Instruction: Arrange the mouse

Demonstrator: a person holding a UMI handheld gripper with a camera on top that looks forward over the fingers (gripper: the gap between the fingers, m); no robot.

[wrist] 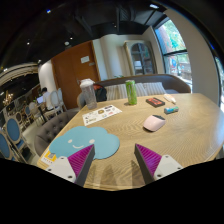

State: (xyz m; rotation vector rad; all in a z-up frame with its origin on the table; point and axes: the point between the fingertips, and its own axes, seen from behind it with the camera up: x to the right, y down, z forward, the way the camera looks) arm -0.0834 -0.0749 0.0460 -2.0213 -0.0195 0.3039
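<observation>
A pale pink-white mouse (153,123) lies on the wooden table (195,135), beyond my right finger and well ahead of it. A round light-blue mouse mat (85,143) lies on the table just ahead of my left finger (80,160). My gripper (113,161) is open and empty, held low over the table, with bare wood showing between the purple pads. The mouse is apart from the mat, to its right.
At the far side of the table stand a clear pitcher (88,94) and a green bottle (131,92). A paper sheet (101,115), a red-brown book (155,101) and a small teal object (171,110) also lie there. Blue chairs (15,132) stand at the left.
</observation>
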